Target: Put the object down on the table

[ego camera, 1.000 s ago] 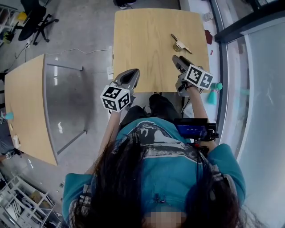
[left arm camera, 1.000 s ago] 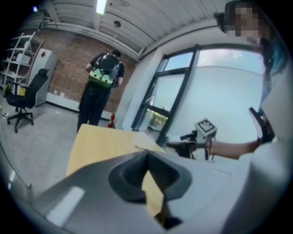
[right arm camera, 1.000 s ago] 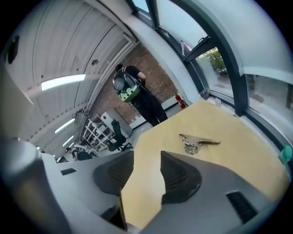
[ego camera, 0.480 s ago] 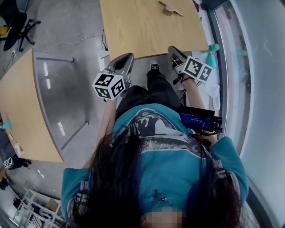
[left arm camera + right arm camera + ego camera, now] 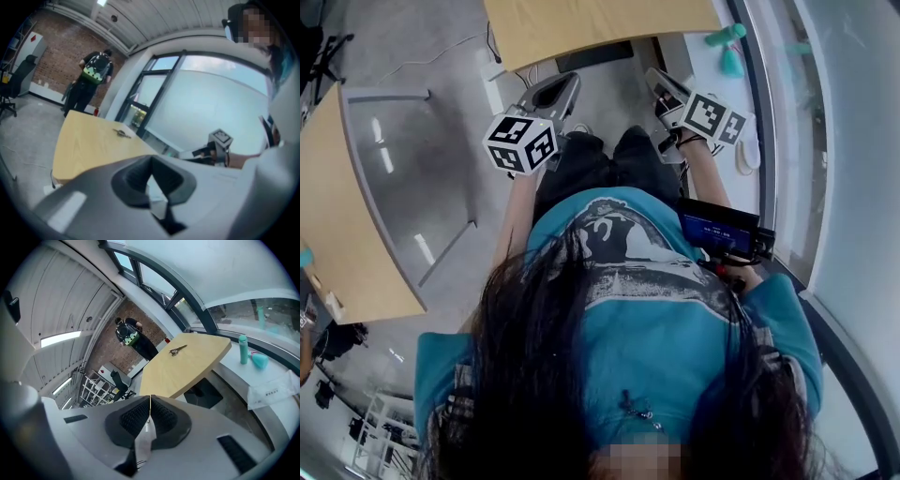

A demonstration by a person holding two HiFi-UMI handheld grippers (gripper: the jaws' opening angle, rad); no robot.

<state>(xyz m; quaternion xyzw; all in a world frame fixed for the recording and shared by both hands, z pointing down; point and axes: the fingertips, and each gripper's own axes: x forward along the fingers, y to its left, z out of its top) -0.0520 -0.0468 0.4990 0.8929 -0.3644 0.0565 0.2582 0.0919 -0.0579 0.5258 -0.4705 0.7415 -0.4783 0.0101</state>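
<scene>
Ahead of both hand-held grippers stands a pale wood-grain table with rounded corners. The grey right gripper is closing its ribbed black pads on nothing, and the left gripper is pinched together, empty. A small metallic object lies on the tabletop, well beyond both.

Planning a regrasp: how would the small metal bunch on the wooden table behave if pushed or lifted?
The metal bunch looks like loose keys, so it would probably dangle floppily when lifted. It lies flat on the table, so a push should slide it, not roll it. Being small, it is likely light.
</scene>
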